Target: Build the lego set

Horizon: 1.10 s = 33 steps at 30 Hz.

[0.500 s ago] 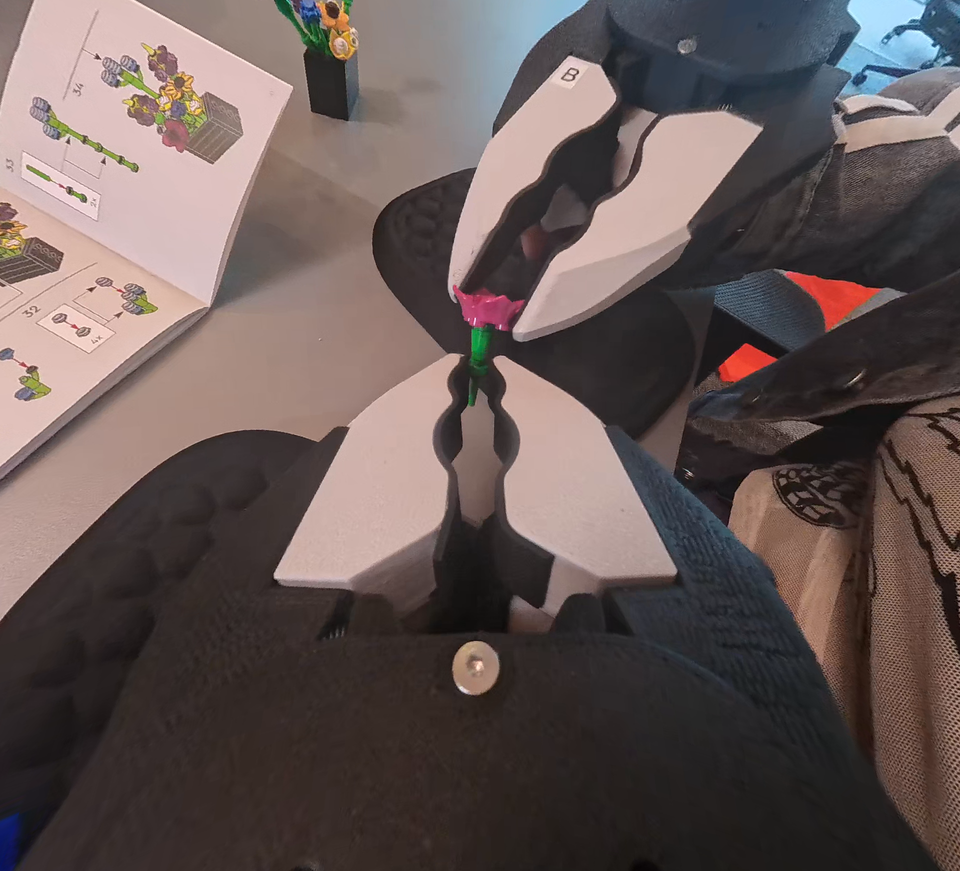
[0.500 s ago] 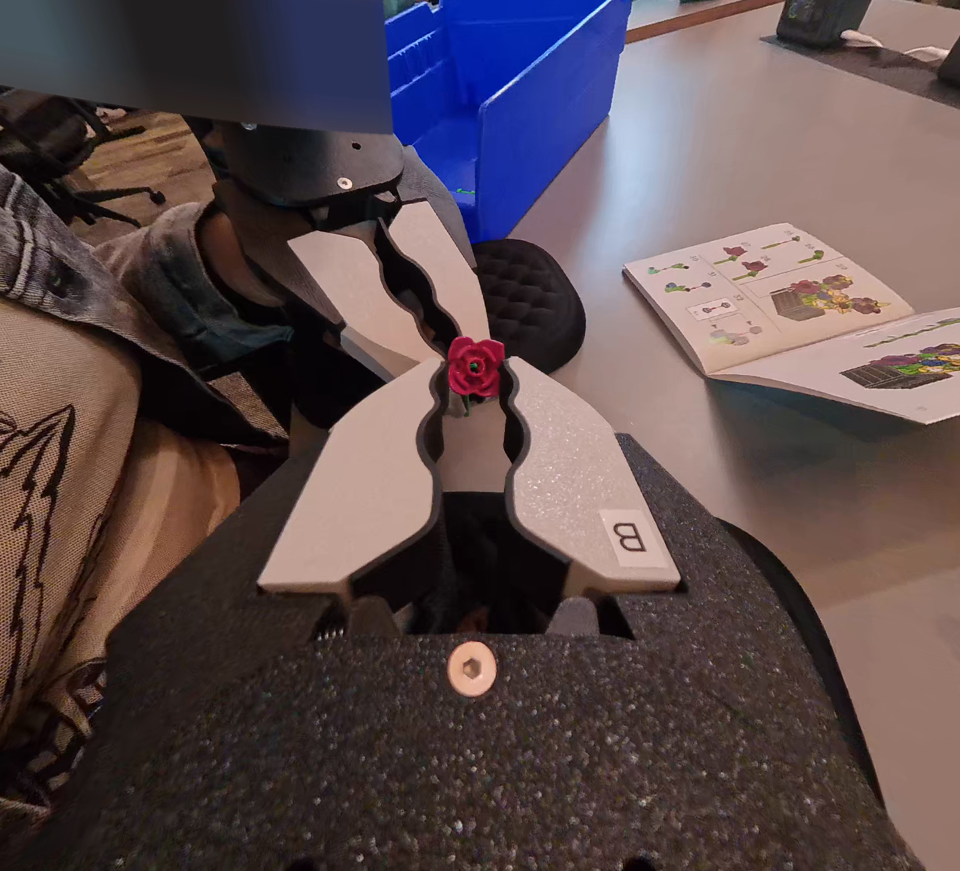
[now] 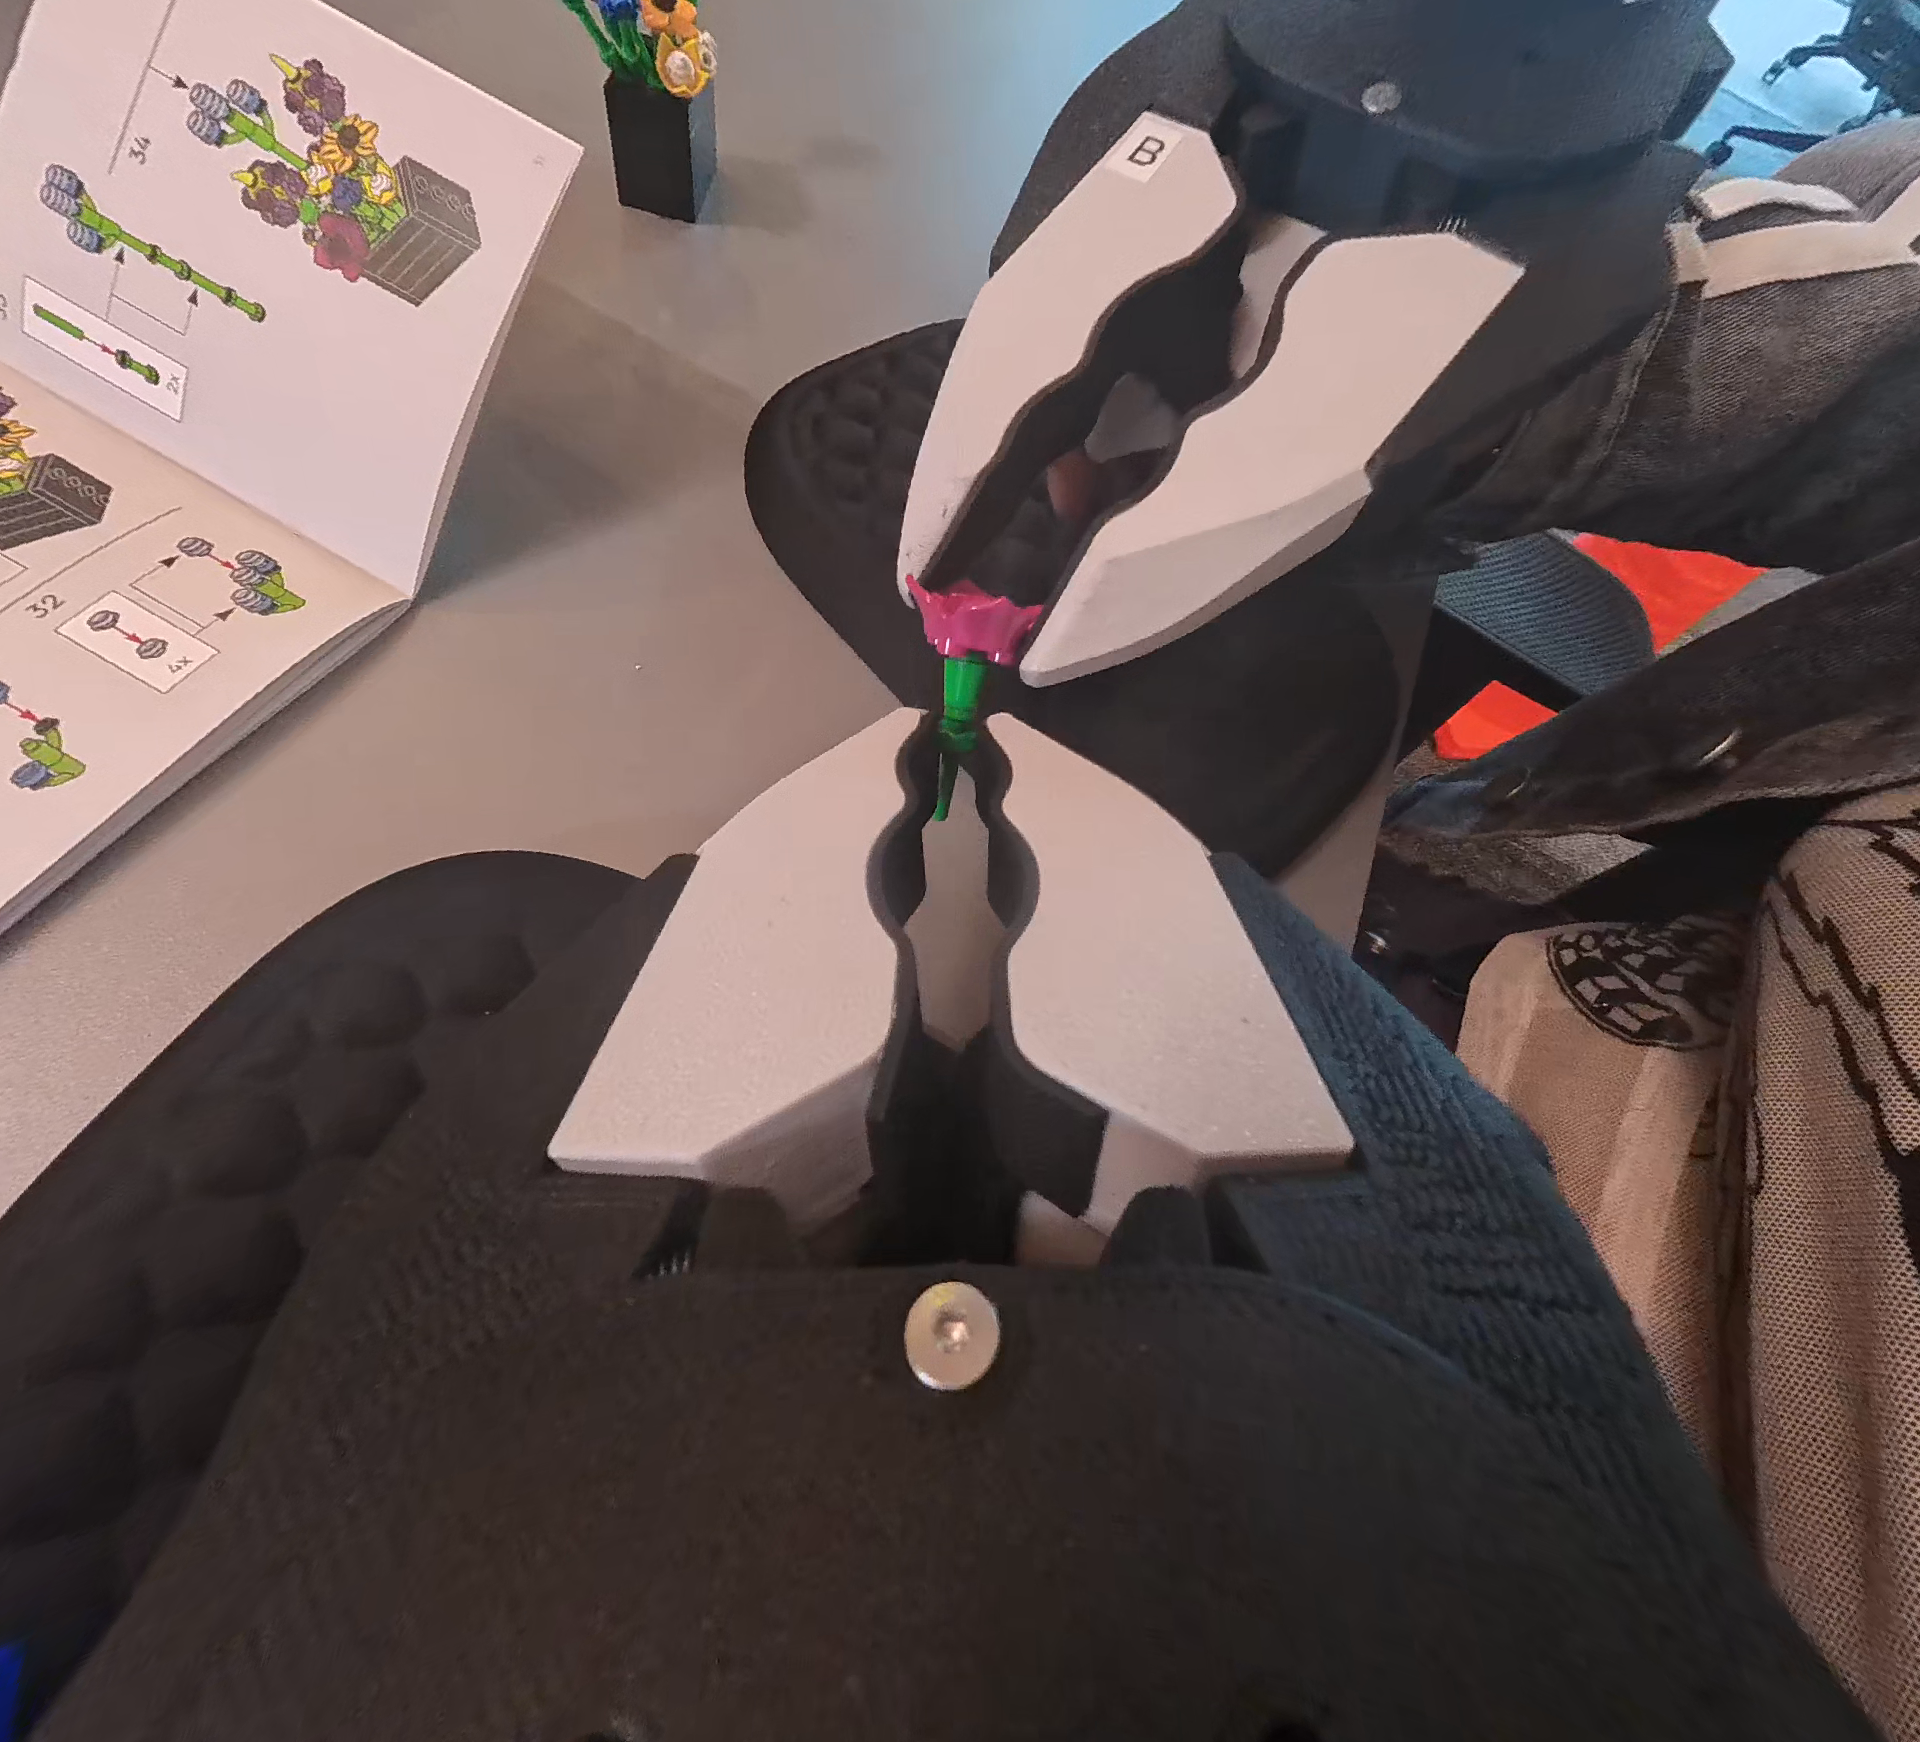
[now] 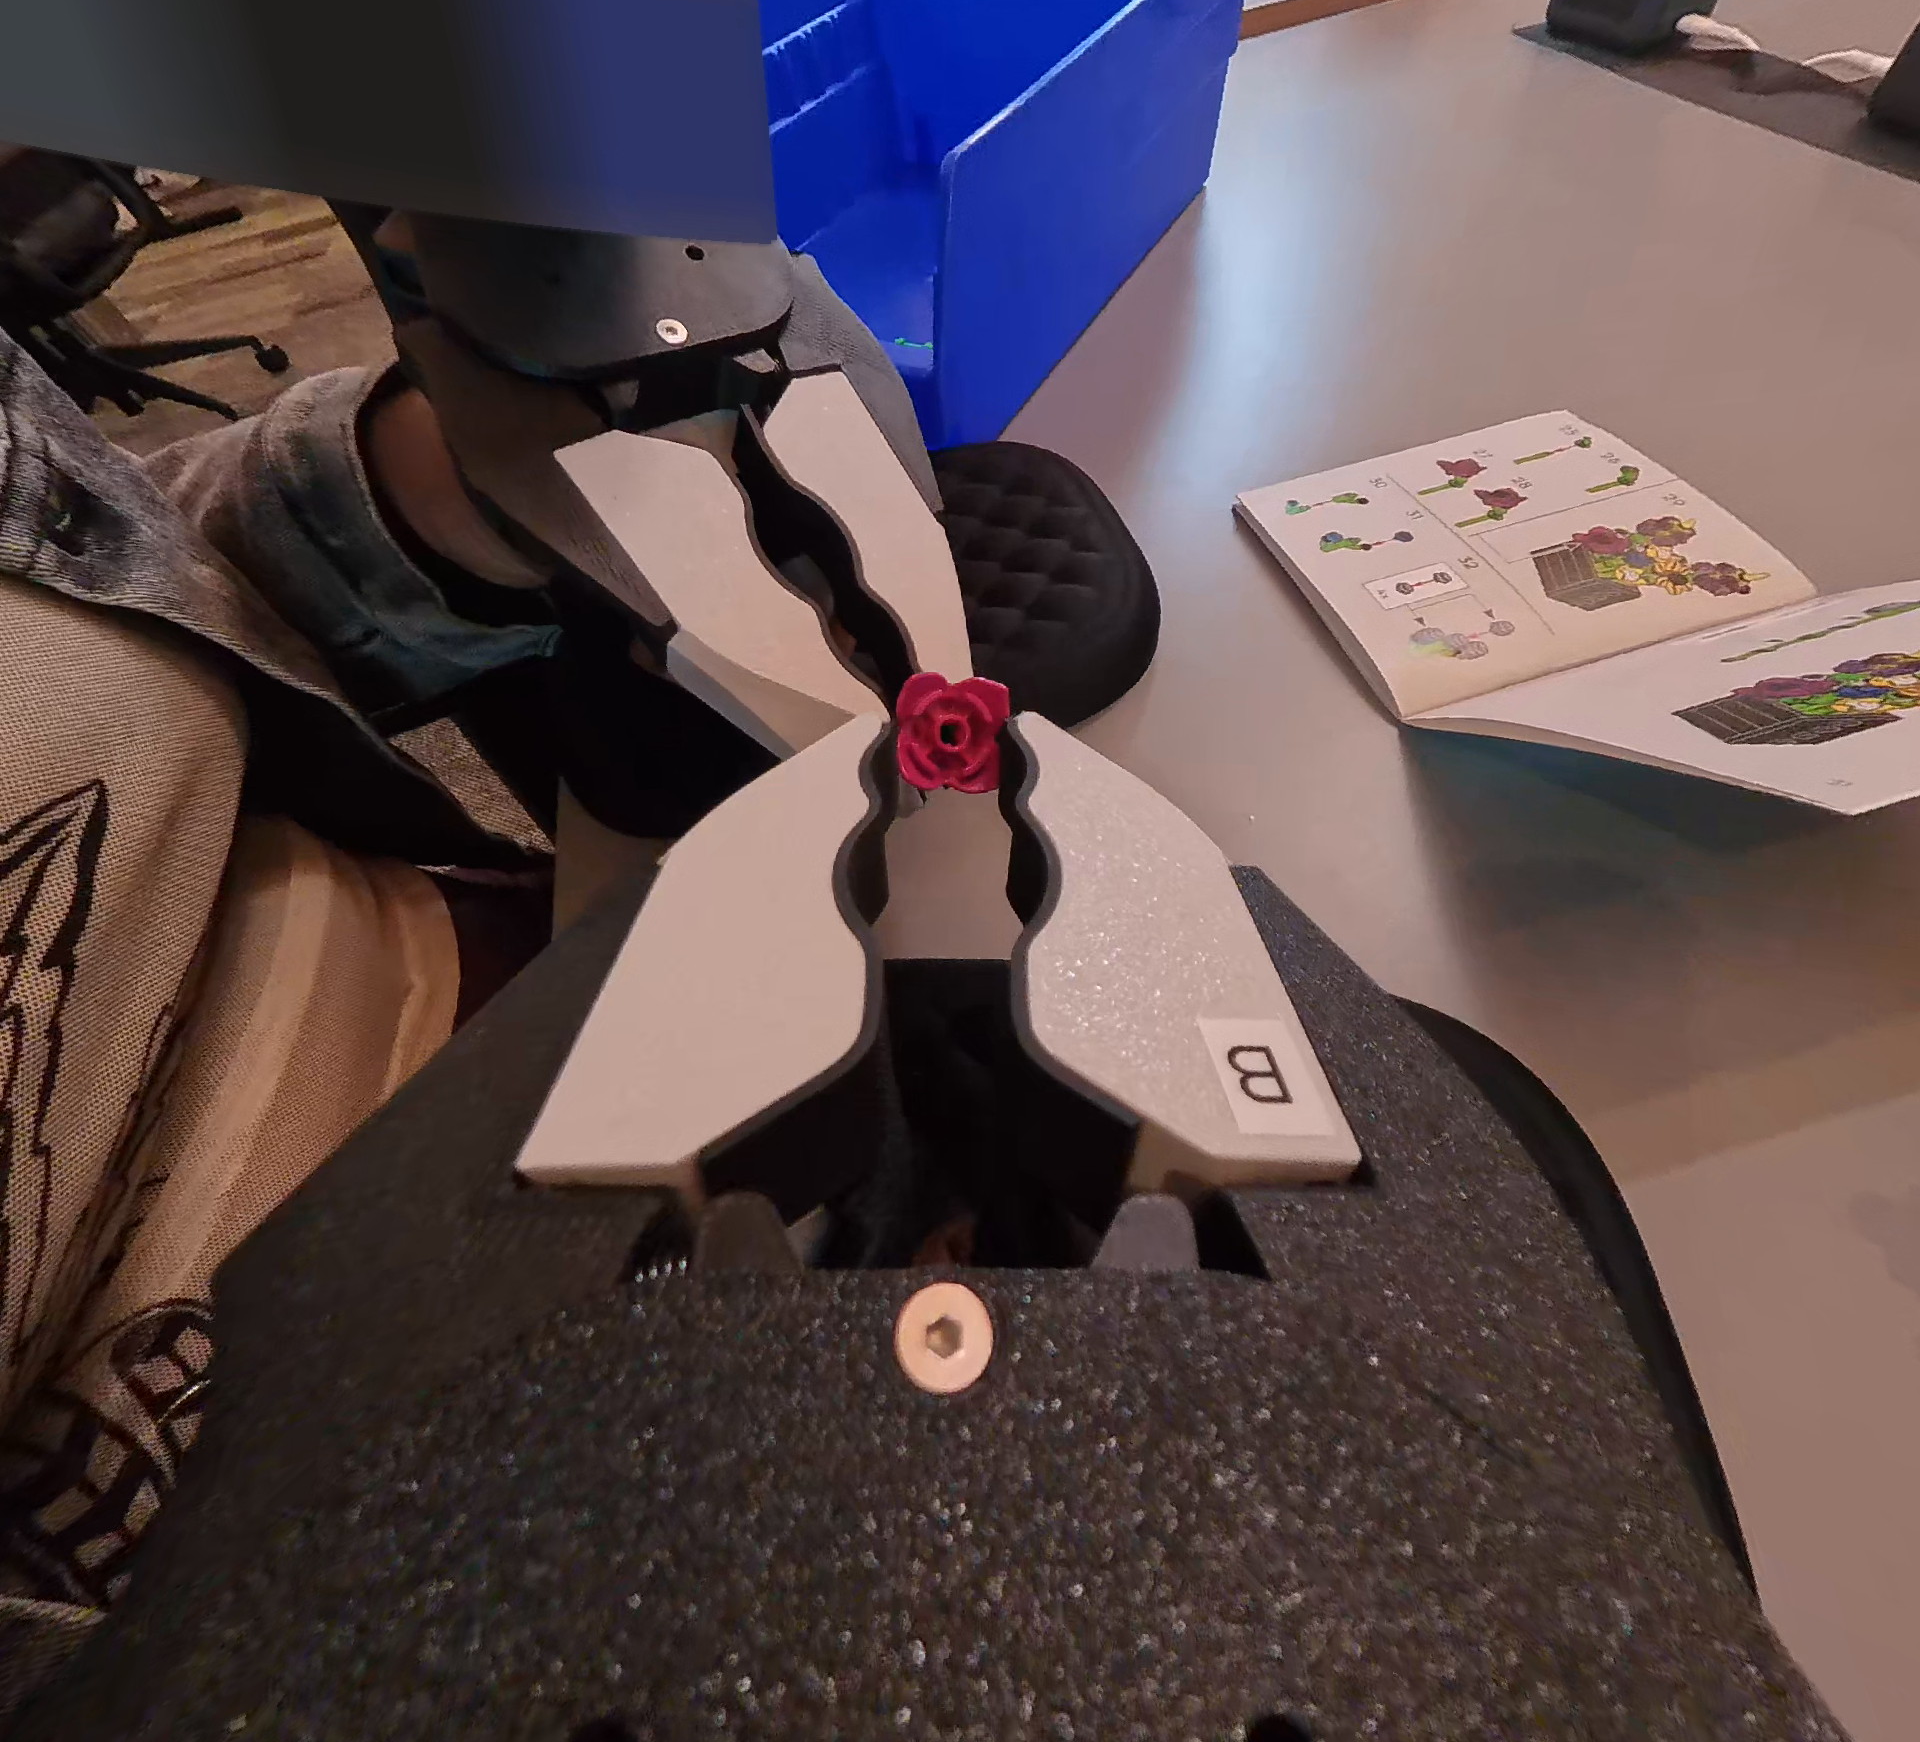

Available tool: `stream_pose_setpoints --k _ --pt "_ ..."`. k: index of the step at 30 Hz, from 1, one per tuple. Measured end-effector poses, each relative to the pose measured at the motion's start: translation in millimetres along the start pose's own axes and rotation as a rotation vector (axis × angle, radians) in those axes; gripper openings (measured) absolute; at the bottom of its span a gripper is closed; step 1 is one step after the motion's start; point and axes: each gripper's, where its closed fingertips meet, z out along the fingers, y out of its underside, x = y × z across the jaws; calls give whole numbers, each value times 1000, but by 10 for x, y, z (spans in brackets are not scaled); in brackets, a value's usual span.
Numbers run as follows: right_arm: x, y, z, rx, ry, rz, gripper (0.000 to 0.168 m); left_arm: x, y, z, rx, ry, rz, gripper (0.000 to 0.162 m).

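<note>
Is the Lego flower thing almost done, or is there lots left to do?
Done: several flowers already stand in the small black vase on the table.

In hand: the left gripper pinches a green stem, and the right gripper holds the red rose head at its top.

Left: this rose is not yet in the vase. The open booklet pictures a fuller bunch, so more probably remains.

Left wrist cam: sits behind my left tongs [image 3: 951, 736], looks forward and down along them, very close. Right wrist cam: same mount on my right tongs [image 4: 945, 731], faces opposite way. Tongs meet tip to tip at table [image 4: 1455, 290] edge. Both views share flower piece [image 3: 971, 627], instruction booklet [image 4: 1538, 570], table.
</note>
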Motion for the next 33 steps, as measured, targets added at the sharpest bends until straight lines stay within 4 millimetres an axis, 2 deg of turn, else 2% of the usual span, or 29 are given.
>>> stream_pose_setpoints --k 4,10,17,33 --pt "-15 16 -4 -1 -13 14 19 5 8 5 1 3 4 7" --pt "-22 -62 -7 66 -33 114 19 8 -62 -47 54 11 -17 7" --pt "-5 -70 9 68 23 83 19 -21 -71 -59 61 -17 -20 7" --pt "23 -82 48 89 41 153 19 -65 -75 -71 81 -24 -63 6"
